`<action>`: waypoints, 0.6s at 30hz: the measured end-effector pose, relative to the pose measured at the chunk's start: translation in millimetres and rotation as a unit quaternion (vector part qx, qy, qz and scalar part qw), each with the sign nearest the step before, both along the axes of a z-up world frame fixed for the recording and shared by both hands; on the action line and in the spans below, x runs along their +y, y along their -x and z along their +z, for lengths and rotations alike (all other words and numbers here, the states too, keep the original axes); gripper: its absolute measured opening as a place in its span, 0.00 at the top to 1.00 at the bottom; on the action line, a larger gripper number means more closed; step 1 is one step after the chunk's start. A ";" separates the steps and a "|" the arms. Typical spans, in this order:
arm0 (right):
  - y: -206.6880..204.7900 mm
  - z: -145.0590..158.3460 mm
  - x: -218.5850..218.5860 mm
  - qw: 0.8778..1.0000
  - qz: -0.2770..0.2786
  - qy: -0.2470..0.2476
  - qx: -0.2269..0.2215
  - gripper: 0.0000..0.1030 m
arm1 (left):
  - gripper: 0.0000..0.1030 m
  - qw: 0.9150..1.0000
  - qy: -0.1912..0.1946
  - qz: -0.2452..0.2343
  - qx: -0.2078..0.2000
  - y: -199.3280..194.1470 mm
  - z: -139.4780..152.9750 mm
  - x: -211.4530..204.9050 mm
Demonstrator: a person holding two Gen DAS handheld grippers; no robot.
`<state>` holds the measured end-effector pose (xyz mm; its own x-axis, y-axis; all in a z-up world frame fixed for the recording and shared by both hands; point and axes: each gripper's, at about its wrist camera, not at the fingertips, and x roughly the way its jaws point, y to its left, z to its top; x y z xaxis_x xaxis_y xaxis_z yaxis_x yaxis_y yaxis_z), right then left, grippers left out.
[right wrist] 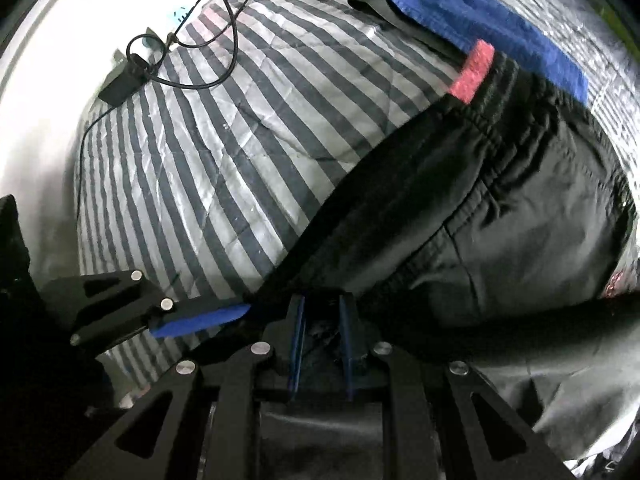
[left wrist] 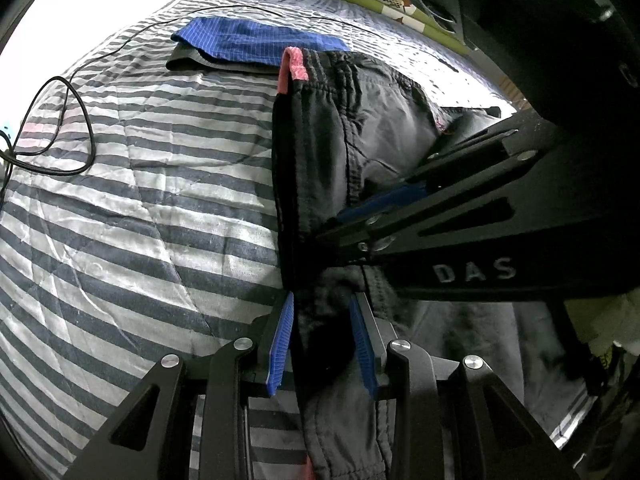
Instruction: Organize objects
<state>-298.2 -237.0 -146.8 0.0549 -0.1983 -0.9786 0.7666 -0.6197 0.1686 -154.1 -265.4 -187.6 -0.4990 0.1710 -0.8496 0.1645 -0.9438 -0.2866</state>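
Black shorts [left wrist: 320, 152] with pink waistband tab, folded, draped over striped quilt [left wrist: 140, 200]

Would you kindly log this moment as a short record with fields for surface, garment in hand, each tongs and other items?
surface: striped quilt
garment: black shorts with pink trim, partly lifted
left tongs: closed on the shorts' edge
right tongs: closed on dark fabric of the shorts
other items: folded blue cloth behind the shorts; black cable looped on the quilt; black adapter at the quilt's edge
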 end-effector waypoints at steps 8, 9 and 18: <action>18.3 -1.9 -2.7 1.000 -0.025 0.010 0.005 0.85 | 0.69 1.000 0.000 -0.002 0.001 -0.2 -1.5 -2.4; 18.6 -1.9 -2.0 1.000 -0.024 0.011 0.003 0.85 | 0.69 1.000 -0.001 -0.002 0.001 0.0 -1.6 -3.1; 13.7 19.7 -0.7 0.999 0.014 0.013 -0.032 0.85 | 0.69 1.000 -0.002 0.002 -0.001 0.1 -1.7 -0.9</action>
